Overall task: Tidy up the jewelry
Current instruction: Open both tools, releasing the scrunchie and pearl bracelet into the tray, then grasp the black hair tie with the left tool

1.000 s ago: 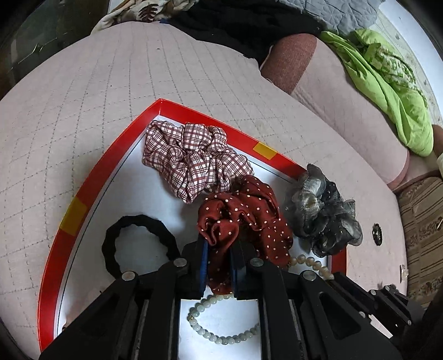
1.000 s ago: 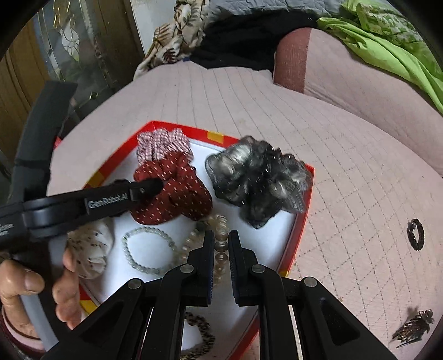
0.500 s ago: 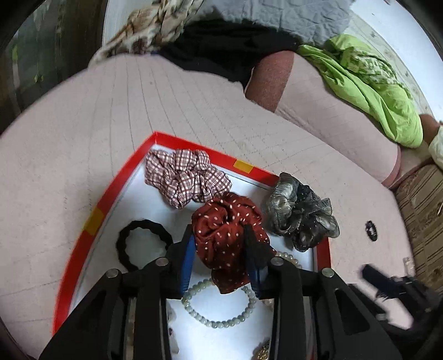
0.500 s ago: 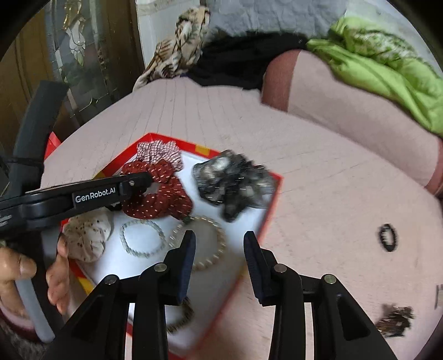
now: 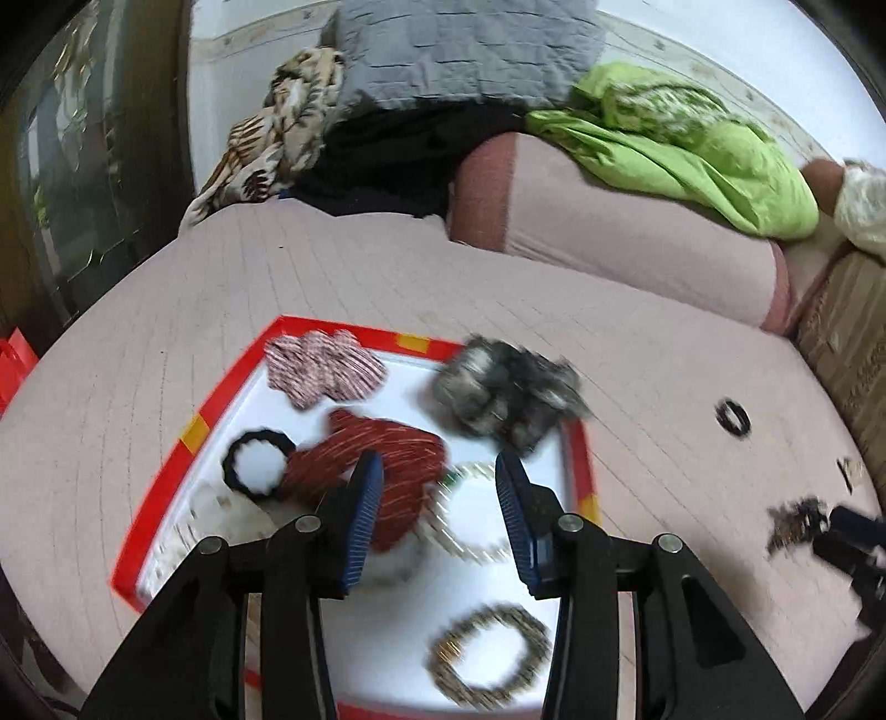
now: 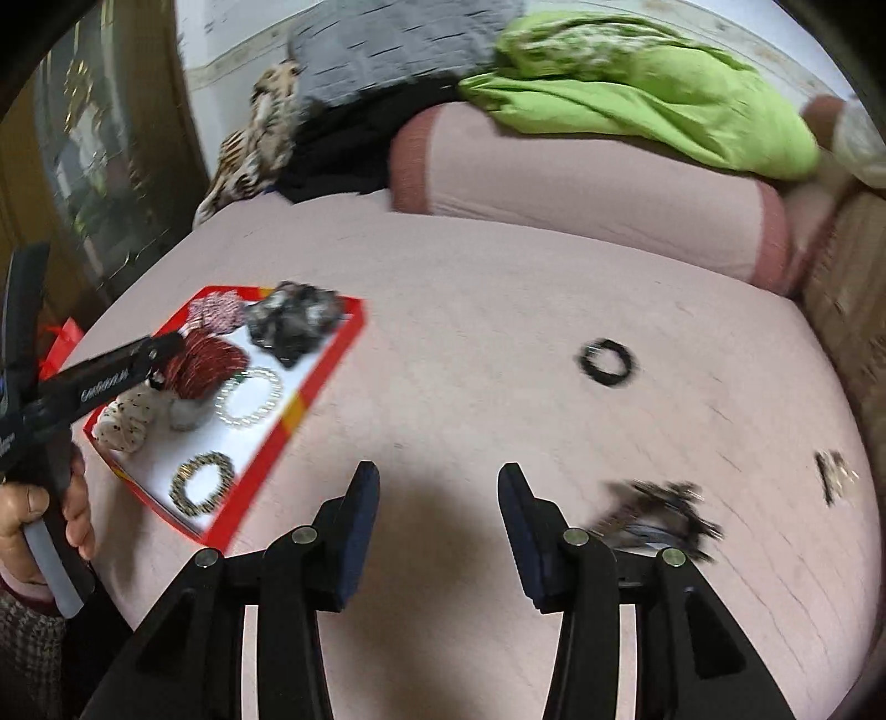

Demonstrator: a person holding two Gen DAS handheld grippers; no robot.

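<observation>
A red-rimmed white tray [image 5: 166,476] [image 6: 326,382] lies on the pink quilted bed. It holds a plaid scrunchie [image 5: 321,371], a red dotted scrunchie [image 5: 382,459] [image 6: 202,363], a grey scrunchie [image 5: 504,393] [image 6: 293,321], a black hair tie [image 5: 255,459], a pearl bracelet [image 6: 249,396] and a dark beaded bracelet [image 5: 487,653] [image 6: 202,482]. My left gripper [image 5: 437,498] is open and empty above the tray. My right gripper [image 6: 437,504] is open and empty over bare quilt, to the right of the tray. A dark spiky hair clip [image 6: 653,509] lies just right of it.
A black ring-shaped tie [image 6: 606,363] [image 5: 731,418] and a small gold-and-black piece [image 6: 836,473] lie loose on the quilt to the right. A pink bolster [image 6: 581,183], a green blanket [image 6: 637,83] and a grey cushion [image 5: 470,50] are at the back.
My left gripper has opened, let go of the red dotted scrunchie and pulled back up. My right gripper has opened and swung right, off the tray and toward the loose pieces.
</observation>
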